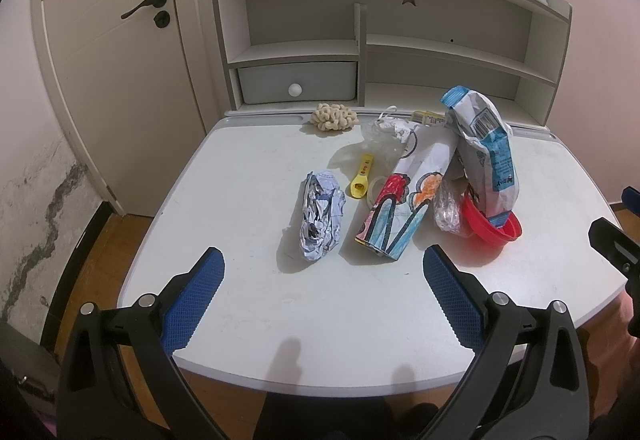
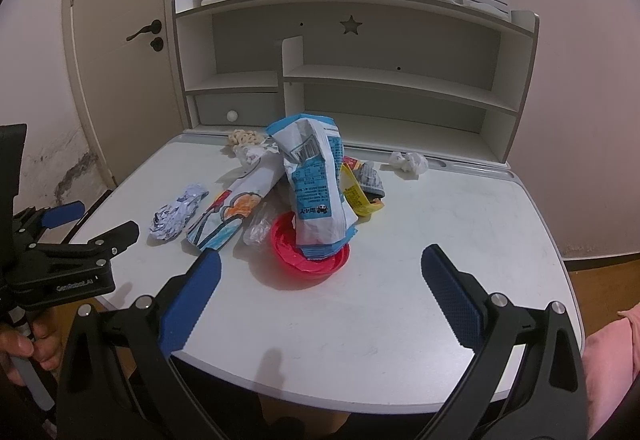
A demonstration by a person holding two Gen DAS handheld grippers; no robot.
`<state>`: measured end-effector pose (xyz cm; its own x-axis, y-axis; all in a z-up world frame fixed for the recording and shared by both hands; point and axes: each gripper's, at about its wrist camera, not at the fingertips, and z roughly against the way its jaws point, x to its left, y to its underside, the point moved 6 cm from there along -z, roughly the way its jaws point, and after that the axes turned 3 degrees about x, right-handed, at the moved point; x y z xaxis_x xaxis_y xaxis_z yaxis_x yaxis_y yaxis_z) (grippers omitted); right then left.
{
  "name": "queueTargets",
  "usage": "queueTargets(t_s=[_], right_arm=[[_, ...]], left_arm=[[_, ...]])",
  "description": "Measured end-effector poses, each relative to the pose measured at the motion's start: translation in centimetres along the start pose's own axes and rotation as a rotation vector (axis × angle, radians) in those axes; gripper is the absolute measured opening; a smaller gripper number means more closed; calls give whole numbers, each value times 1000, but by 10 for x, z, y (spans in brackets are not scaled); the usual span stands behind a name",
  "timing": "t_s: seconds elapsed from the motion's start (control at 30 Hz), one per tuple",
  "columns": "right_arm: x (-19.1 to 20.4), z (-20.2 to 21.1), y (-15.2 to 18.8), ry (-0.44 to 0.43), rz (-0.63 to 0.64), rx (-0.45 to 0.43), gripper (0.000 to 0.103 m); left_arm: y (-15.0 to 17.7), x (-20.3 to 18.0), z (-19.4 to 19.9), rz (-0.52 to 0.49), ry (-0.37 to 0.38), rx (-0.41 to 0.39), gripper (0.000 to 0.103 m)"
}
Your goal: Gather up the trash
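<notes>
Trash lies in a heap on the white desk (image 1: 248, 304) (image 2: 440, 232). A crumpled foil wrapper (image 1: 322, 213) (image 2: 178, 213) lies leftmost, beside a rolled coloured drawing (image 1: 404, 199) (image 2: 236, 207). A blue and white snack bag (image 1: 486, 155) (image 2: 316, 183) stands in a red bowl (image 1: 494, 228) (image 2: 310, 256). A clear plastic scrap (image 1: 446, 211) (image 2: 258, 228) lies against the bowl. A yellow scoop (image 1: 362, 177) sits behind the foil. My left gripper (image 1: 324, 268) hovers open over the desk's near edge, facing the foil. My right gripper (image 2: 320, 268) is open and faces the bowl.
A beige knotted ball (image 1: 334, 117) (image 2: 244, 137) and a white paper wad (image 2: 408, 159) lie near the back. Yellow wrappers (image 2: 356, 193) sit behind the bag. A shelf unit with a drawer (image 1: 296, 83) rises at the desk's rear. A door (image 1: 120, 59) stands left.
</notes>
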<state>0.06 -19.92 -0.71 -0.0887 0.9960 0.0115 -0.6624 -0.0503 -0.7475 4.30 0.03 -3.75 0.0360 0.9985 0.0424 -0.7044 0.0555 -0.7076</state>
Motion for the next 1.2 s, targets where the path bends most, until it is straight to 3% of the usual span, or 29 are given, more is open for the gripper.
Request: queueTargets(t_s=[1.2], right_arm=[[3,-3,2,-7,-11,13,97]], left_arm=[[8,2,-11,0,-1,26,97]])
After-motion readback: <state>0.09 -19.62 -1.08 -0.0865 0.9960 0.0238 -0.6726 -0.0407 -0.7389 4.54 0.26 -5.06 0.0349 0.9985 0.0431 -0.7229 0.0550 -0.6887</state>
